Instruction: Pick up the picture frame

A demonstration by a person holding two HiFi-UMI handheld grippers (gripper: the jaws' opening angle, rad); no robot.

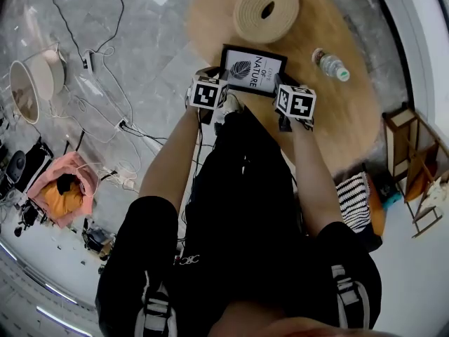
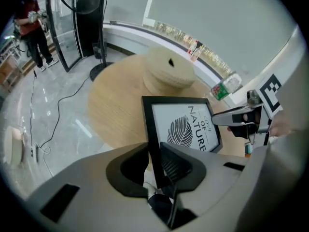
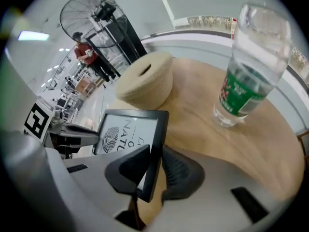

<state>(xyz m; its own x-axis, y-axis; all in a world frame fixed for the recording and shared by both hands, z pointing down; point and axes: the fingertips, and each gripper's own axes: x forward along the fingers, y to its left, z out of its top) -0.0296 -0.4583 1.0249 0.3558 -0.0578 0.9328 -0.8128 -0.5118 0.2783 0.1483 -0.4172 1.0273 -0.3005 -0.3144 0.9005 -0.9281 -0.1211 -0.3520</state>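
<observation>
- The frame [image 1: 252, 69] is at the near edge of the round wooden table [image 1: 330, 118], print facing up, between the two grippers.
- The left gripper [image 2: 155, 163] has its jaws narrowed onto the frame's left edge, a pad on each side of it.
- The right gripper [image 3: 154, 170] grips the frame's right edge the same way.
- A bottle [image 1: 330, 64] stands right of the frame, apart from it.
- A woven coil [image 1: 266, 10] lies beyond the frame.

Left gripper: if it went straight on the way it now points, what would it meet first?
The picture frame: its left edge stands between the left gripper's tongs; likely the wooden table beyond.
</observation>
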